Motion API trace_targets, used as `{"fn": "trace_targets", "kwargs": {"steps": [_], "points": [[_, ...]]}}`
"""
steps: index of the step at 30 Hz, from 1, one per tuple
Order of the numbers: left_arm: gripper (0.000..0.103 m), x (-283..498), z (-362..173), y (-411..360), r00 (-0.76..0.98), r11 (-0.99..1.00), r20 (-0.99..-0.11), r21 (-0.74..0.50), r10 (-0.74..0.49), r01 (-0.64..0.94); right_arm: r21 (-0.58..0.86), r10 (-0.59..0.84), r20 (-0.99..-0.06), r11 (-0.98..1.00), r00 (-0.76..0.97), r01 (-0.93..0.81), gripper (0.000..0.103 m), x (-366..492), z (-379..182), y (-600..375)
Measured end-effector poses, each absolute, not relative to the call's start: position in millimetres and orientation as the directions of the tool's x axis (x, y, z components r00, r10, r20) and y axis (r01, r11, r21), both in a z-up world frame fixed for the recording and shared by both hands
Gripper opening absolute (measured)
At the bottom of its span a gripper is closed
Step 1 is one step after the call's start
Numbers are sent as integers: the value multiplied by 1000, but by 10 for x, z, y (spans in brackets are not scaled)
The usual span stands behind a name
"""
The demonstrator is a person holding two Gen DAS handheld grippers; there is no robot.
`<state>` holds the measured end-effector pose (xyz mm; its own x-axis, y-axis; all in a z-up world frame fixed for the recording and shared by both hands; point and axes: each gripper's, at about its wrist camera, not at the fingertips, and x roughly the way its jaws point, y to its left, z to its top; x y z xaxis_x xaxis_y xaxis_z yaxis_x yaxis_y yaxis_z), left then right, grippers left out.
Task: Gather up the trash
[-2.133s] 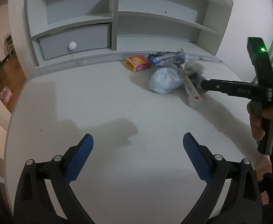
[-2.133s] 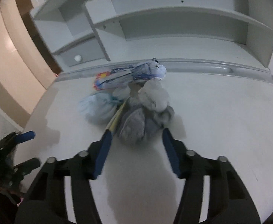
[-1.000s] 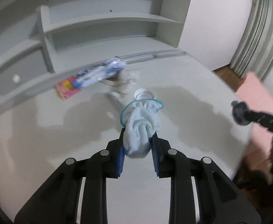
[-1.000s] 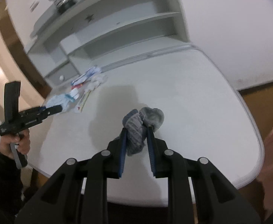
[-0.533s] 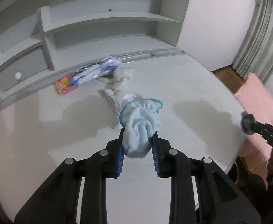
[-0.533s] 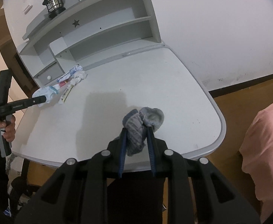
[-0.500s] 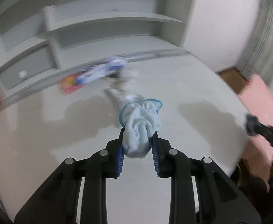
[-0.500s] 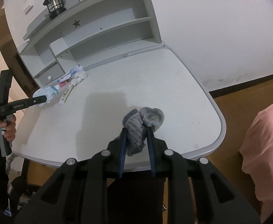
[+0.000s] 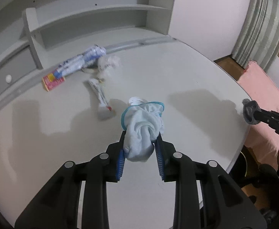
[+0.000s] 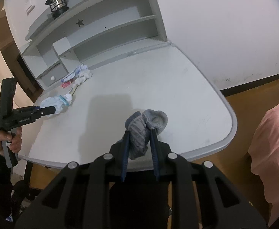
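My left gripper (image 9: pixel 140 143) is shut on a light blue balled sock (image 9: pixel 142 129) and holds it above the middle of the white desk (image 9: pixel 44 152). My right gripper (image 10: pixel 139 139) is shut on a grey sock bundle (image 10: pixel 143 129) and holds it over the desk's near right edge (image 10: pixel 215 145). The left gripper with the blue sock also shows in the right wrist view (image 10: pixel 53 106). The right gripper's tip with the grey bundle shows at the right of the left wrist view (image 9: pixel 251 112). Left on the desk are a toothpaste tube (image 9: pixel 100 95), crumpled white tissue (image 9: pixel 108 64), a blue-white wrapper (image 9: pixel 82 61) and a small red-yellow box (image 9: pixel 52 81).
A grey shelf unit (image 10: pixel 101 34) with a drawer (image 9: pixel 7 74) stands along the desk's back edge; a lantern (image 10: pixel 57 0) sits on top. A pink bed or cushion (image 10: pixel 273 152) lies right of the desk. A curtain (image 9: pixel 261 24) hangs at the far right.
Both grippers keep their socks. The left gripper has drawn back a little from the trash pile; the right gripper has come slightly closer to the desk edge.
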<state>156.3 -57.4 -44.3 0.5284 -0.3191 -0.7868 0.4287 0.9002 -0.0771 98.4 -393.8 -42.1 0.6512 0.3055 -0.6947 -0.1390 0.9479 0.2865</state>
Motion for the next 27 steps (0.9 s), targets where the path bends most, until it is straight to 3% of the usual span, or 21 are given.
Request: {"fn": "trace_targets", "kwargs": {"steps": [2,3,9,10,12,13,14,20,27], "points": [[71,1485,-485,-601,543,902,-789,-34,-290,431,291,310,-700,947,644,-139,22,999,-452,-3916],[76,1459,-492,-611,557,903,-782,-17,-280,430,291,310,-701,947,642,-139,22,1005,-463,-3901],[78,1343,-587,-619,575,885,-776,47,-260,463,286,319,-706,945,633,-157,22,1015,-494,-3827],[76,1348,-597,-614,579,887,-775,52,-254,459,287,321,-706,945,632,-158,22,1021,-495,-3822],[60,1356,-607,-593,573,891,-780,46,-251,452,285,320,-707,945,630,-160,22,1040,-493,-3809],[40,1346,-600,-578,566,892,-785,40,-251,451,284,320,-707,945,630,-161,22,1040,-490,-3804],[28,1338,-569,-562,566,898,-788,40,-242,439,283,321,-707,945,630,-164,22,1038,-485,-3805],[24,1227,-66,-544,633,900,-712,5,-303,436,274,305,-686,949,661,-153,22,971,-359,-3921],[24,1322,194,-1157,624,856,-672,-28,-398,516,248,227,-669,966,708,-76,22,760,-229,-4314]]}}
